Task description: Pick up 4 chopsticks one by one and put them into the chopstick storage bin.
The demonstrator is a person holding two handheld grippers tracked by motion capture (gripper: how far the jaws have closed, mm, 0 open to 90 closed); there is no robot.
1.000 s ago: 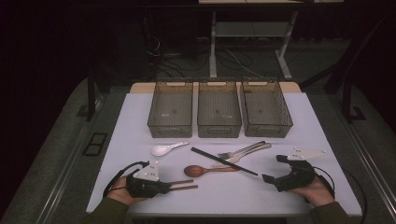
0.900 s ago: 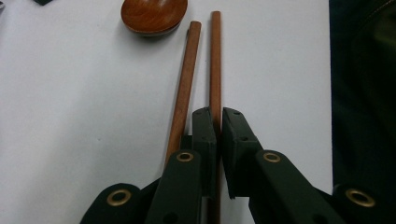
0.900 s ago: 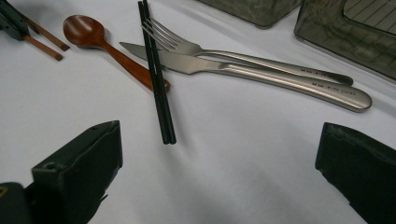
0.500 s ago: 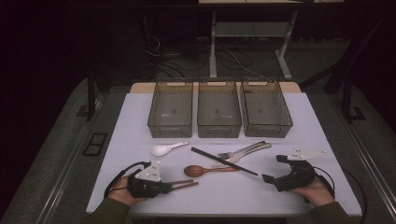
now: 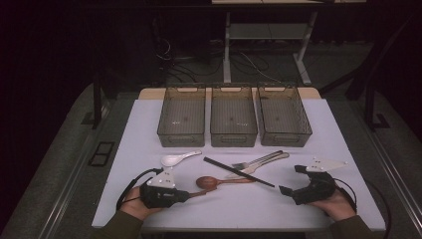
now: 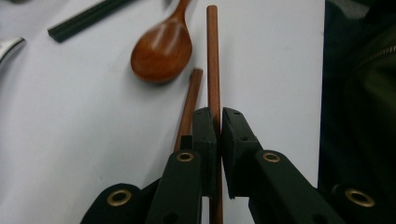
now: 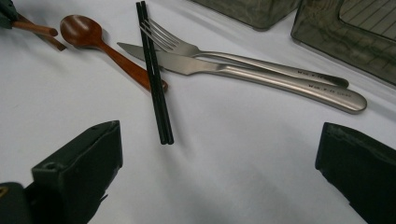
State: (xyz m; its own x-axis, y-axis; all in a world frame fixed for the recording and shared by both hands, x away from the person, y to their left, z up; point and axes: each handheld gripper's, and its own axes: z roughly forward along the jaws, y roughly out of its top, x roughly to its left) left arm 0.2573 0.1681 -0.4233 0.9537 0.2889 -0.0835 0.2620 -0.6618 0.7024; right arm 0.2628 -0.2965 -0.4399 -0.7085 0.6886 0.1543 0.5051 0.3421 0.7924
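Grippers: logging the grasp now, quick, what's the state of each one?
Left gripper: shut on a brown wooden chopstick; the second chopstick lies beside its jaws.
Right gripper: open, holding nothing.

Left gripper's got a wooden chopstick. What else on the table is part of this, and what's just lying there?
In play: left gripper shut on one wooden chopstick; second wooden chopstick beside it.

Lying about: wooden spoon, black chopsticks, fork, knife, white spoon, three bins.

Dim light falls from above on the white table [image 5: 149,119]; the room behind is almost black. Shadows are soft, and the gripper views blur slightly up close.
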